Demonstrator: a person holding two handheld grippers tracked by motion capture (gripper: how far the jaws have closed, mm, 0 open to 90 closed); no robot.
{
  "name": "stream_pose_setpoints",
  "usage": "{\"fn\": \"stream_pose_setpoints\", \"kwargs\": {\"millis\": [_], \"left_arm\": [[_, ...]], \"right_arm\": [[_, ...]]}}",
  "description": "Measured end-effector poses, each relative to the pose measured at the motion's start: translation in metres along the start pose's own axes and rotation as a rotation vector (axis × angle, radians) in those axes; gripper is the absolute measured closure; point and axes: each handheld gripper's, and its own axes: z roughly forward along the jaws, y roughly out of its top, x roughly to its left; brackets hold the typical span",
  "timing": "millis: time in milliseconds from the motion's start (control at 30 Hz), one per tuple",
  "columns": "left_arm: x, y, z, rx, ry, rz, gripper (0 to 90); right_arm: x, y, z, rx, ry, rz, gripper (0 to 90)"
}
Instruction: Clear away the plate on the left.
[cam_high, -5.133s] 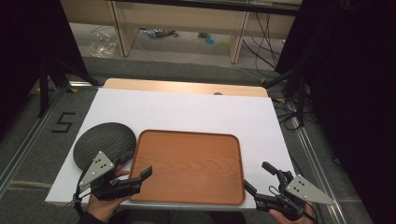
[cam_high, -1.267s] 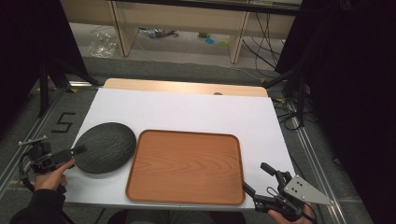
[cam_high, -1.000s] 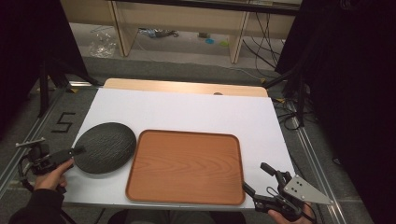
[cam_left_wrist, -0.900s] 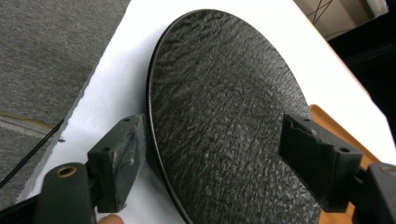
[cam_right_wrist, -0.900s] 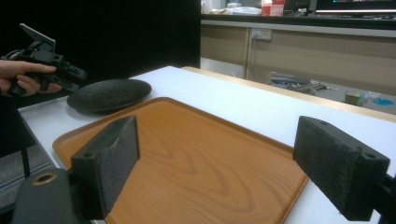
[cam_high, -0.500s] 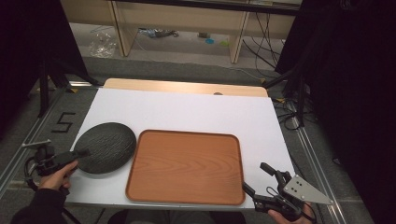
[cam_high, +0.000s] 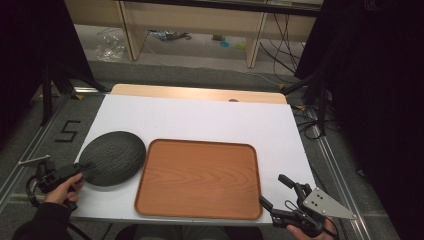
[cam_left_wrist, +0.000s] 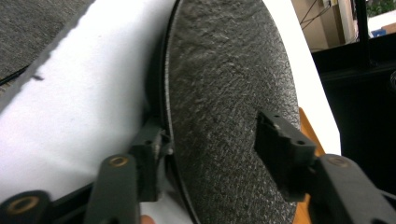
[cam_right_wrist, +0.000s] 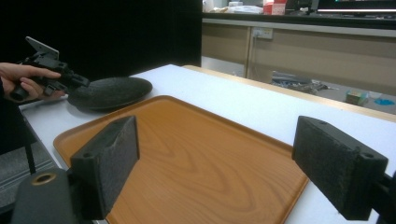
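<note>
white table, wooden tray, dark plate between closing jaws

white tabletop (cam_high: 210, 120) carries everything here. wooden tray (cam_high: 200, 177) sits near the person's edge, rectangular with rounded corners and bare inside. just to its left lies the dark textured plate (cam_high: 113, 157), round, its right rim just beside the tray's left edge and its left rim near the table's left side.

left gripper (cam_high: 82, 169) comes in from the table's left, held in a hand (cam_high: 62, 187). its jaws have just been closing and straddle the plate's rim (cam_left_wrist: 170, 140): one pad sits against the rim's underside, the other stands above the top surface, apart from it, so no grip yet.

right gripper (cam_high: 274, 192) sits at the tray's near right corner, jaws spread wide with nothing between them.
</note>
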Motion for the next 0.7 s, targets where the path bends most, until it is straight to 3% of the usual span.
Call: {"fn": "stream_pose_setpoints", "kwargs": {"millis": [267, 367, 400, 500, 567, 633, 700], "left_arm": [[0.006, -0.002, -0.002, -0.009, 0.039, -0.026, 71.3], [0.009, -0.003, -0.003, -0.015, 0.025, -0.042, 75.9], [0.012, -0.003, -0.003, -0.021, -0.002, -0.075, 76.9], [0.014, -0.004, -0.006, -0.051, -0.055, -0.1, 80.5], [0.014, -0.004, -0.008, -0.08, -0.114, -0.119, 84.4], [0.011, -0.004, -0.008, -0.099, -0.114, -0.111, 85.2], [0.013, -0.005, -0.008, -0.102, -0.116, -0.131, 85.7]], "right_arm": [[0.0, 0.0, 0.001, -0.007, 0.005, -0.006, 16.1], [0.0, 0.0, 0.001, -0.009, 0.004, -0.004, 16.1], [0.0, 0.0, 0.001, -0.009, 0.005, -0.005, 16.2], [0.0, 0.0, 0.001, -0.004, 0.005, -0.005, 16.2], [0.0, 0.0, 0.001, -0.008, 0.006, -0.004, 16.2], [0.0, -0.001, 0.001, -0.007, 0.008, -0.004, 16.3], [0.0, 0.0, 0.001, -0.004, 0.003, -0.001, 16.3]]}}
